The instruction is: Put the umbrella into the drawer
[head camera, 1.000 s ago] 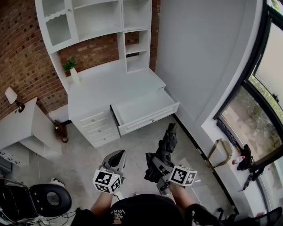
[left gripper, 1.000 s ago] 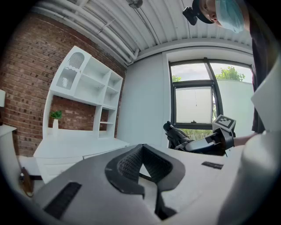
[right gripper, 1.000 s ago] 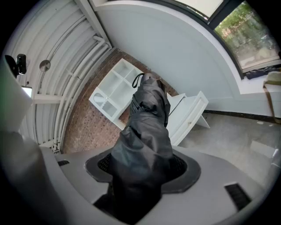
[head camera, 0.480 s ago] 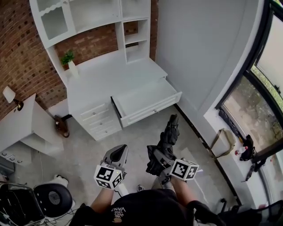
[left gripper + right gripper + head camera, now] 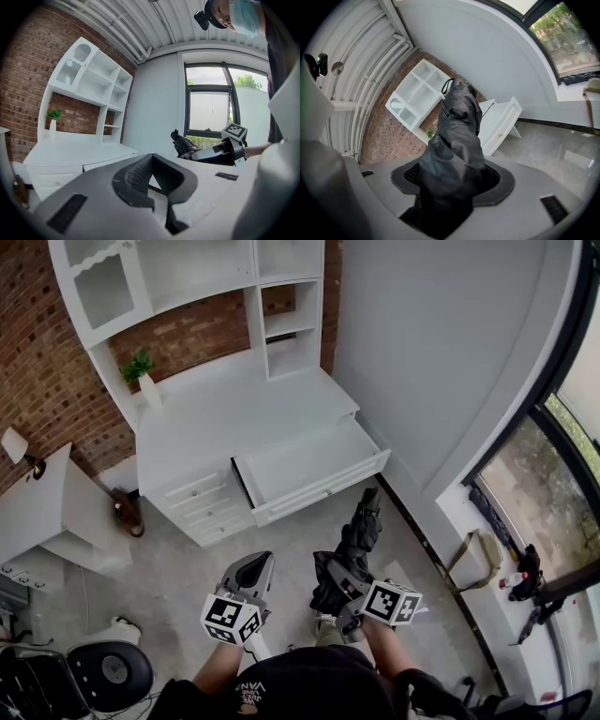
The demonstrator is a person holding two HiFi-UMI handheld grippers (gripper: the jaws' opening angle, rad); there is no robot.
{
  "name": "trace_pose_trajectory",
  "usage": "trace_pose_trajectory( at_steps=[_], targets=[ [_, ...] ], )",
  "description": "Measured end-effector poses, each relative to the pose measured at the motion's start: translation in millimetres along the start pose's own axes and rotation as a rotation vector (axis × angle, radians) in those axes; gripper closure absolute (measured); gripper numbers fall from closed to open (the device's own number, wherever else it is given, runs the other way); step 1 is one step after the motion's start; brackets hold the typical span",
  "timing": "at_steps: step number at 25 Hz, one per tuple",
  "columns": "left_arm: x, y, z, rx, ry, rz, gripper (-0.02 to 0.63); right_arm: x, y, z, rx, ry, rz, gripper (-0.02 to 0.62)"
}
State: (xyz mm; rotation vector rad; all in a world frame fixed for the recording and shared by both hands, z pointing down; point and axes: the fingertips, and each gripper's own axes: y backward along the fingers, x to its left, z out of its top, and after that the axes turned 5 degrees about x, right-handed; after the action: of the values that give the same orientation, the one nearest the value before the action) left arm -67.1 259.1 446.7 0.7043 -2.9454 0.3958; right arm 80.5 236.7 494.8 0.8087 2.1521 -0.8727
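Clamping the folded black umbrella (image 5: 356,538) near its lower end, the right gripper's (image 5: 336,585) jaws are shut tight on the fabric. The rest of the umbrella sticks out ahead of them. The open drawer (image 5: 323,491) of the white table (image 5: 216,418) lies well beyond the umbrella's far tip. Just left of it, the left gripper (image 5: 248,576) has its jaws together, holding nothing, above the floor (image 5: 178,568).

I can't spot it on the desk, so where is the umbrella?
In the head view the folded black umbrella is clamped in the right gripper, low and right of centre, above the floor in front of the open drawer.
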Motion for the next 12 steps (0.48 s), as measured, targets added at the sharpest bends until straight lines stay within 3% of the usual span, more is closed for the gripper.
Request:
trace_pose_trajectory(
  at_steps=[12],
  targets=[
    [36,-129,34,0.005,-0.006,0.080,0.600,-63,-71,103,0.087,0.028,0.023,0.325]
  ],
)
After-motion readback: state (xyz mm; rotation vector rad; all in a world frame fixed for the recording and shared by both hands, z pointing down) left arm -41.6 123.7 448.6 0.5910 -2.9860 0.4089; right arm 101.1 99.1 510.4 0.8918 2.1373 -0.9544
